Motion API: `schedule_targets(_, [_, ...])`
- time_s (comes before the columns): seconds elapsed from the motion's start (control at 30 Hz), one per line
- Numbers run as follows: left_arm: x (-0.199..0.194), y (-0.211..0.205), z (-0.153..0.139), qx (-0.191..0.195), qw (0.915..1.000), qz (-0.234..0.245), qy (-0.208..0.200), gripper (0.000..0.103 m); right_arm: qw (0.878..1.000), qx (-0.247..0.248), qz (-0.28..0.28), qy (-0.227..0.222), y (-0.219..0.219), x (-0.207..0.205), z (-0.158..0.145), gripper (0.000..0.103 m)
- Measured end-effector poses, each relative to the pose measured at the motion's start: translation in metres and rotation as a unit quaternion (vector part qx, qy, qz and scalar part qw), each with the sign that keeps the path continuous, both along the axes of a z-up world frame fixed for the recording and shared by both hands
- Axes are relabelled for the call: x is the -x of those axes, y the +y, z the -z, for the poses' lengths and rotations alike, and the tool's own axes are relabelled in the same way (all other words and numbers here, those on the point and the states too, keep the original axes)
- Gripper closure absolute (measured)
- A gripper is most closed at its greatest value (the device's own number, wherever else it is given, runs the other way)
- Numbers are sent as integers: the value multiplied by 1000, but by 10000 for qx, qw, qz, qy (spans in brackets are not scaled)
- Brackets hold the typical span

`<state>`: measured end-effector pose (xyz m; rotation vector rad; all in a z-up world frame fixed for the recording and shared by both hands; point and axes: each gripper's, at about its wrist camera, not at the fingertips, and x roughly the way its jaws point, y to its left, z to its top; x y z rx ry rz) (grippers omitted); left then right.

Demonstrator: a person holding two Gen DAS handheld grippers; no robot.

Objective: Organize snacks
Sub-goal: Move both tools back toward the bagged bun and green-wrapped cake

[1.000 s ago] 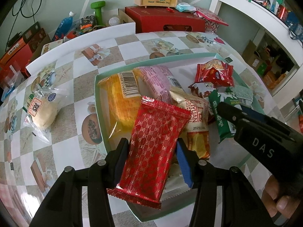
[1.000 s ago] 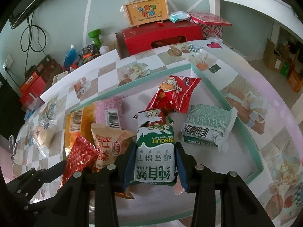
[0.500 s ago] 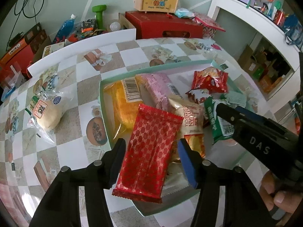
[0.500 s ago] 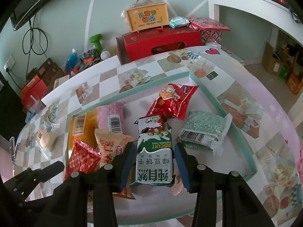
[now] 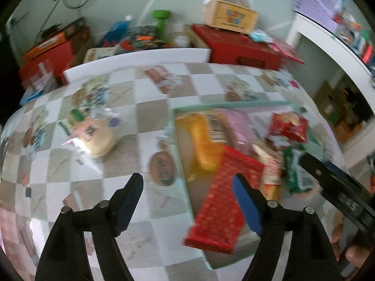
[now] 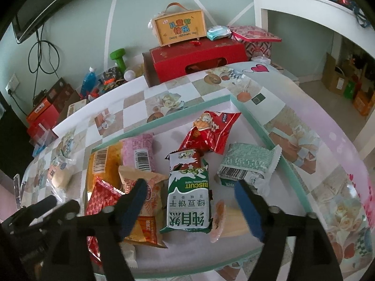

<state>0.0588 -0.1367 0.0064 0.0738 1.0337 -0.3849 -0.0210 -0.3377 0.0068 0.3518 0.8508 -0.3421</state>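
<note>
Both grippers, L (image 5: 187, 187) & R (image 6: 189, 193), now released; snacks in tray (image 6: 290, 175) on checkered tablecloth (image 5: 131, 145).

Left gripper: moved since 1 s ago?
Yes. The left gripper has swung left: it framed the red patterned packet over the tray before, now mostly bare tablecloth, fingers spread, packet released.

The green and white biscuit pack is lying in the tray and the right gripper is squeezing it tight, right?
Not quite. The green and white biscuit pack does lie in the tray, but the right gripper is not squeezing it. In the right wrist view its jaws stand wide open, one on each side of the pack, touching nothing.
</note>
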Motion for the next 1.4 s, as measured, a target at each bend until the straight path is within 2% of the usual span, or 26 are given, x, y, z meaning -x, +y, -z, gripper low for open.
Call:
schedule_targets(0.03, [-2, 4, 2, -33, 10000, -75, -3, 21, 10000, -11, -27, -10, 1, 0, 0, 12])
schedule_targets(0.07, [-4, 7, 3, -63, 9999, -152, -2, 12, 10000, -17, -48, -13, 2, -1, 1, 12])
schedule_targets(0.1, [-6, 11, 4, -81, 9997, -252, 5, 9, 10000, -19, -67, -13, 3, -2, 1, 11])
schedule_targets(0.2, [-9, 19, 6, -60, 9992, -386, 28, 8, 9999, -1, -130, -29, 6, -4, 2, 0])
schedule_targets(0.4, [-12, 28, 9, 1, 9987, -514, -23, 7, 9998, -6, -92, -172, 7, -3, 2, 0])
schedule_targets(0.47, [-13, 29, 7, 4, 9985, -542, -107, 2, 9997, -65, -63, -245, 5, -2, 2, 0])
schedule_targets(0.7, [-16, 37, 5, 138, 9974, -674, -202, 2, 9989, -49, -123, -452, 6, -2, -2, 0])
schedule_targets(0.93, [-19, 49, 1, 259, 9961, -791, -295, 2, 9987, -42, -222, -458, 11, -5, -4, 0])
schedule_targets(1.2, [-24, 56, -1, 62, 9962, -778, -396, 2, 9987, 339, -254, -289, 28, -14, -2, 0])
schedule_targets(1.4, [-33, 73, 0, 173, 9954, -882, -329, 2, 9987, 395, -24, -323, 37, -14, -1, 0])
